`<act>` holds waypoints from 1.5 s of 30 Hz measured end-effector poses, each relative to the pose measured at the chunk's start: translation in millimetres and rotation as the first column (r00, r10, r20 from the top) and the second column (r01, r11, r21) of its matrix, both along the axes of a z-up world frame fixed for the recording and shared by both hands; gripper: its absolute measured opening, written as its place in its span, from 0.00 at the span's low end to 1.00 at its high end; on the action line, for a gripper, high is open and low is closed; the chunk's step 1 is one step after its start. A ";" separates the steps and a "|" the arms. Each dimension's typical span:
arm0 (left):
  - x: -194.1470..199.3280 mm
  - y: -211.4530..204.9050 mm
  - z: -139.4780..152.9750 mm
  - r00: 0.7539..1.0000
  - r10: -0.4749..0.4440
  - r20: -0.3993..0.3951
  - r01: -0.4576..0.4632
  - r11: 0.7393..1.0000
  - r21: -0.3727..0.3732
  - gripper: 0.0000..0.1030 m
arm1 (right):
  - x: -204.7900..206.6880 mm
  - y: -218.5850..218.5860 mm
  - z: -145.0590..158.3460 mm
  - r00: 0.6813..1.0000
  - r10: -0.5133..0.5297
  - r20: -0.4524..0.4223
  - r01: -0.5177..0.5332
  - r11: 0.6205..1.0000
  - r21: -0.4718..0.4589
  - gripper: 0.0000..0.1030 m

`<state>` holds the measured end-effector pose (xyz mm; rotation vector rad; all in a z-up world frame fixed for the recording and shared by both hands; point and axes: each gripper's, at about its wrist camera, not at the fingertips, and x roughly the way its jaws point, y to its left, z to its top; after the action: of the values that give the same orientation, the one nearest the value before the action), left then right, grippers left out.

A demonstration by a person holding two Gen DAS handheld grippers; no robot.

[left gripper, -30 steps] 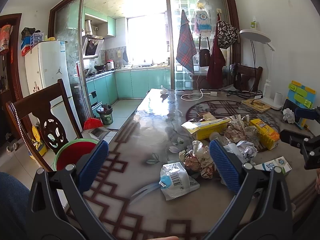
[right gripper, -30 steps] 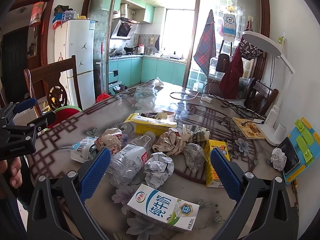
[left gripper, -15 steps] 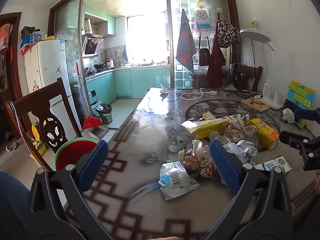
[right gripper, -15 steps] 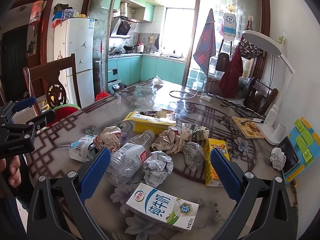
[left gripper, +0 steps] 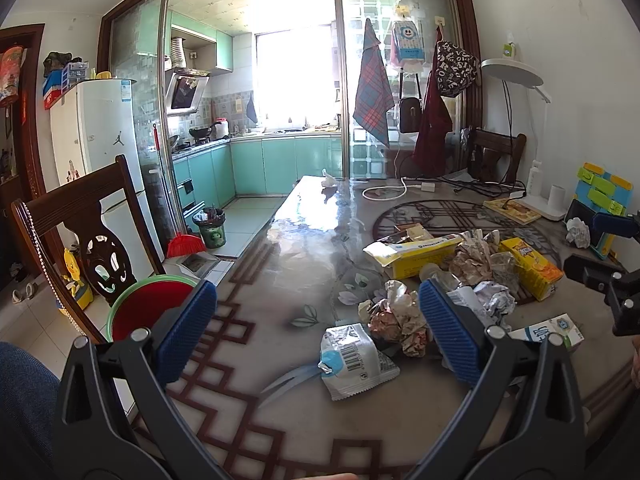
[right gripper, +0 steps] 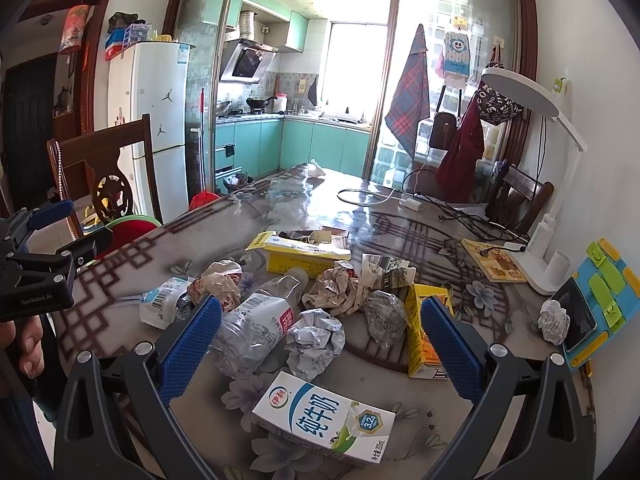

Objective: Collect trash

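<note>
Since both grippers (left gripper: 316,332) (right gripper: 320,344) are held spread and empty, the light, crinkly wrapper (left gripper: 354,356) is best pinched mid-body.

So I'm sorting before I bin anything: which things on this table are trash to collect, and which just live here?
Trash to collect:
- milk carton
- crushed plastic bottle
- crumpled foil ball
- snack wrapper
- yellow box
- yellow juice carton

Just lying about:
- desk lamp
- white charging cable
- phone on its stand
- book
</note>
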<state>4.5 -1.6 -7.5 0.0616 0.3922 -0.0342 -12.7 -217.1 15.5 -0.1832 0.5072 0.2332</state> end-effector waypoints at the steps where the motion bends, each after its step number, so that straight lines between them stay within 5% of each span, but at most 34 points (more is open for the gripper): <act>1: 0.0 -0.1 -0.3 1.000 0.000 0.000 0.000 1.000 0.000 0.96 | -0.4 0.0 0.7 1.000 0.000 0.002 0.000 1.000 0.001 0.94; 35: 0.0 0.0 -0.8 1.000 -0.002 -0.006 0.002 1.000 0.000 0.96 | -1.8 1.6 4.3 1.000 0.001 0.009 -0.001 1.000 0.004 0.94; 39: 5.6 0.7 -3.9 0.998 -0.024 -0.051 0.024 1.000 -0.016 0.96 | -0.2 -2.0 5.5 1.000 -0.022 0.000 0.022 1.000 0.007 0.94; 45: 29.1 -3.4 -24.6 0.971 -0.079 -0.224 0.072 0.997 -0.036 0.96 | 4.4 -11.0 7.2 0.998 -0.061 -0.025 0.062 0.997 0.037 0.94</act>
<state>33.6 -5.0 -32.1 0.0451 0.6162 -0.1226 -8.3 -228.2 22.7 -0.1277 0.5313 0.1850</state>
